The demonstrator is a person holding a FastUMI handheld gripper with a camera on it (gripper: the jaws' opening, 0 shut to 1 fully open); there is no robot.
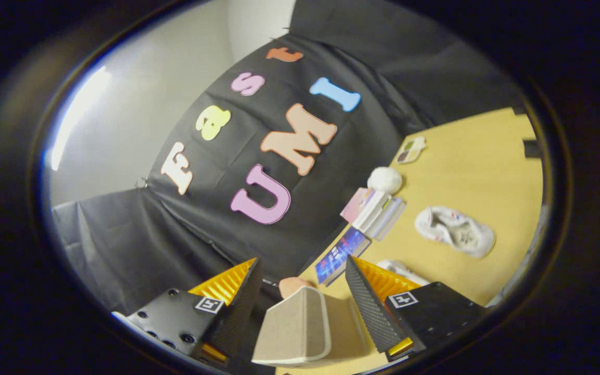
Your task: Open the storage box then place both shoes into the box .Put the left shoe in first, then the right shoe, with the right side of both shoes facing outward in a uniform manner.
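- Gripper (300, 284): view tilted; fingers spread wide, with a beige fabric-covered panel (300, 328) standing between them. Neither finger visibly presses on it; contact cannot be confirmed.
- Beige panel: padded, with a rounded edge and lighter trim; appears to be the flap or lid of the storage box. The box body cannot be made out.
- White shoe (455, 230): lying on the yellow table (477, 161), well beyond the fingers and apart from the other items.
- Second white item (401, 270): just behind one finger, partly hidden; possibly the other shoe, not confirmed.
- Stack of books (375, 211): on the table near the booth wall, a dark-covered book (341, 255) beside it, nearer the fingers.
- White fluffy ball (384, 179): just beyond the stack.
- Small flat object (411, 150): further along the table; too small to identify.
- Pinkish round object (294, 285): just beyond the panel; unidentified.
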